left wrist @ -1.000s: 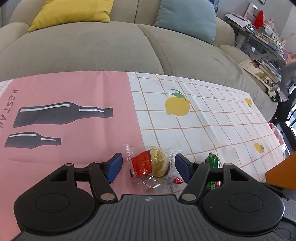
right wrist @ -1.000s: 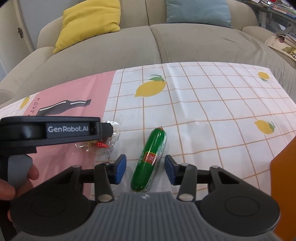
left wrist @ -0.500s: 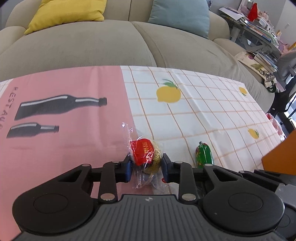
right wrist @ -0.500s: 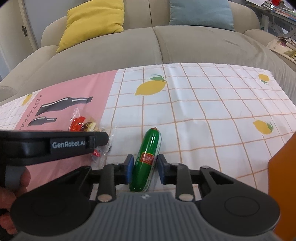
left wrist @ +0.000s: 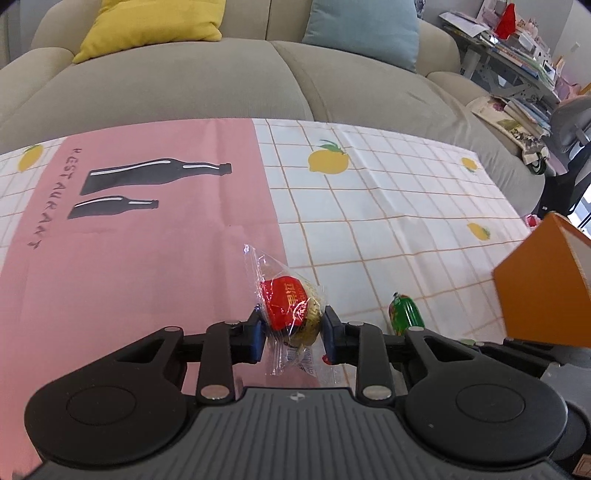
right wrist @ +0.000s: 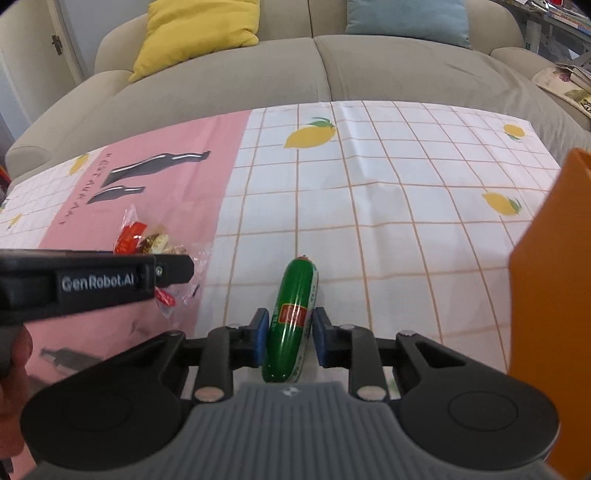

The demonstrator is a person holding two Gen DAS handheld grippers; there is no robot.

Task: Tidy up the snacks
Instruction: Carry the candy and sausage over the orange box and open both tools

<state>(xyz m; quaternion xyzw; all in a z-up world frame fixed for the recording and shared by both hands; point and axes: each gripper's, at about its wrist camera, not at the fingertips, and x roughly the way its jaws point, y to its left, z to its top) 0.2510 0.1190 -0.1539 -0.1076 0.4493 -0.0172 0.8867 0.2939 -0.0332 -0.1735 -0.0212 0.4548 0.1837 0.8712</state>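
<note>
My left gripper (left wrist: pixel 293 334) is shut on a clear-wrapped snack cake with a red label (left wrist: pixel 291 310) and holds it above the pink part of the tablecloth. The cake also shows in the right wrist view (right wrist: pixel 142 238), above the left gripper's body (right wrist: pixel 92 282). My right gripper (right wrist: pixel 288 338) is shut on a green sausage stick (right wrist: pixel 293 314) that points away from me over the checked cloth. The sausage's tip shows in the left wrist view (left wrist: pixel 404 314).
An orange box (right wrist: pixel 554 280) stands at the right edge of the table and shows in the left wrist view (left wrist: pixel 546 284) too. A grey sofa (left wrist: pixel 258 81) with a yellow cushion (left wrist: pixel 155 26) and a blue cushion (left wrist: pixel 362 29) lies behind the table.
Both grippers closed from open onto their snacks, then lifted and drew back; the table looks farther below and the orange box has come into view on the right.
</note>
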